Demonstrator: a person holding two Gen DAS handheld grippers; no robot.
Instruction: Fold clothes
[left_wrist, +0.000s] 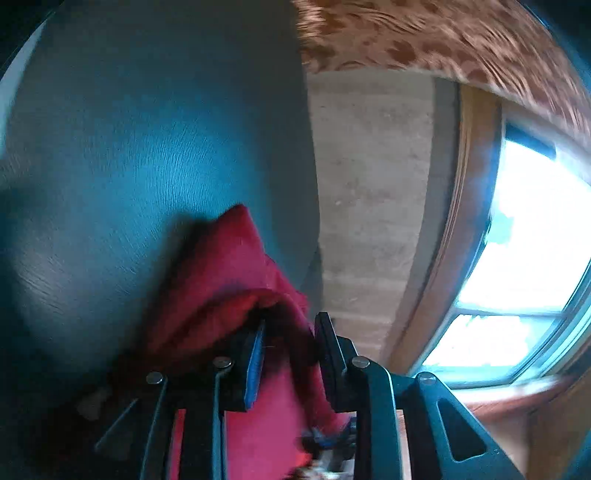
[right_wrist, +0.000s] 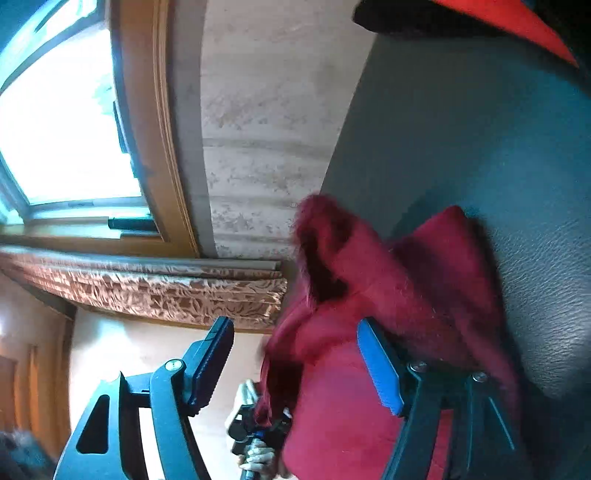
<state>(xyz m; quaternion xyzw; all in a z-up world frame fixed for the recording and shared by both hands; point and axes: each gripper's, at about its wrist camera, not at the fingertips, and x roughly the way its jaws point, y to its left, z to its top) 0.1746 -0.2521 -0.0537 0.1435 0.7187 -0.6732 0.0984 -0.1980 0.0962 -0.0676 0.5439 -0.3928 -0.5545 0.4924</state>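
Left gripper: jaws partly apart, modest gap. A fold of the red garment sits between the fingers and drapes over the left finger's blue pad. The right-hand finger stands clear of the cloth near its tip, so it doesn't read as a firm pinch; lower down the cloth hides any contact, can't tell.

Right gripper: jaws wide apart. The left finger is in free air, nothing on it. The right finger's blue pad lies against the garment, which bunches up over and around that finger. No grip: the cloth only touches one side.

Garment location: a crumpled red heap lying against the dark textured surface, near both grippers, just ahead of the fingertips. In the right wrist view a fuzzy dark red edge sticks up at the far end of the heap, and a second peak rises to its right.

Both views are rolled sideways and motion-blurred at the edges.

Also in the right wrist view: a hand holds a black and blue handle near the bottom, left of the cloth. Background: bright window in a wooden frame, patterned brown curtain, pale wall. At top right there's something red and black; can't identify it.
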